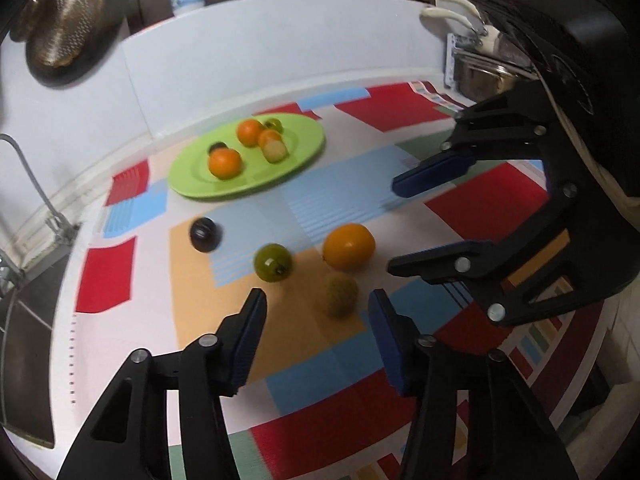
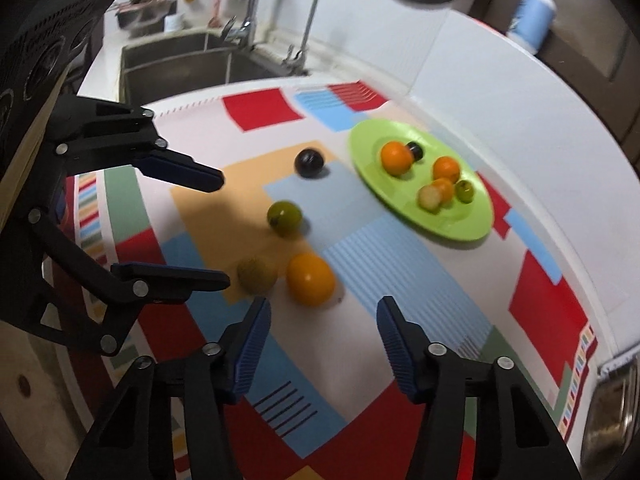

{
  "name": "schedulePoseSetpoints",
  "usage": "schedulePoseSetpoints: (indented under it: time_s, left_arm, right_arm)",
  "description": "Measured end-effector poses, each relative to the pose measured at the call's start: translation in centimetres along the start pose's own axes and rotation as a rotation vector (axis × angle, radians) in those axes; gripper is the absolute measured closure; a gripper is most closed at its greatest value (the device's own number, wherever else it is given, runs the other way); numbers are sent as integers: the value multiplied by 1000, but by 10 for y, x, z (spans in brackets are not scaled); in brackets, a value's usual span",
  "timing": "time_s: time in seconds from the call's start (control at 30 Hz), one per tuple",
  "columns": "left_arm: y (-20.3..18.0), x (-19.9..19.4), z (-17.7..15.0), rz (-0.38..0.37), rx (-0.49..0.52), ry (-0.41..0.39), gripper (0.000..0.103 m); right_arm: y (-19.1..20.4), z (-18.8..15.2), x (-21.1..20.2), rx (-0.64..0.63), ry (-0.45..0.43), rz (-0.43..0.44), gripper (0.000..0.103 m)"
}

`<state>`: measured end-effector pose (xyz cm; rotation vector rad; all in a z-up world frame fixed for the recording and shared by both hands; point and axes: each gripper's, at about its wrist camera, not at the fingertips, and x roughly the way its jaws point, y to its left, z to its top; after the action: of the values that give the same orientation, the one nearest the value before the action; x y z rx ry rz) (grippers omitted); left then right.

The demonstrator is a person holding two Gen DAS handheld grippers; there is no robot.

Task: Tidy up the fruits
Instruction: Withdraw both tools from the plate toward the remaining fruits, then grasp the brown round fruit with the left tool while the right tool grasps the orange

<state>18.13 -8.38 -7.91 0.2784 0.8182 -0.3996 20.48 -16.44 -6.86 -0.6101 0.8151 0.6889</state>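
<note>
Left gripper (image 1: 316,300) tilted down over kiwi (image 1: 340,294), part open, empty | right gripper (image 2: 322,308) tilted down near orange (image 2: 311,279), part open, empty | plate (image 1: 192,184) toward worktop's back edge.

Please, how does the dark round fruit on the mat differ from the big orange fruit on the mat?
The dark fruit is almost black; the orange fruit is bright orange. The dark fruit is clearly smaller than the orange fruit. The dark fruit lies alone, close to the green plate; the orange fruit lies right beside a rough yellow-green fruit. Both rest on the patterned mat, outside the plate.
</note>
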Motion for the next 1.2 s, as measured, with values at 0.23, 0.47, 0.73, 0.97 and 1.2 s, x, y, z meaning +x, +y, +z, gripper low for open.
schedulePoseSetpoints:
  time_s: [0.23,0.47,0.73,0.97,1.2]
  left_arm:
    - [3,15,-1,-52,-20,36,59]
    - [5,23,3,-76,-23,39,66]
    - [6,29,5,-129,-40,63,77]
    - [18,18,5,-88,-98,72,77]
    - [25,15,8,-59,-135,71,77]
  right_arm:
    - [-1,2,17,-26,26,30,56]
    - [-4,5,28,-31,40,60,63]
    - [-5,9,33,-33,34,65,63]
    - [-4,11,39,-20,38,82,63]
    - [-8,13,42,33,40,97,68]
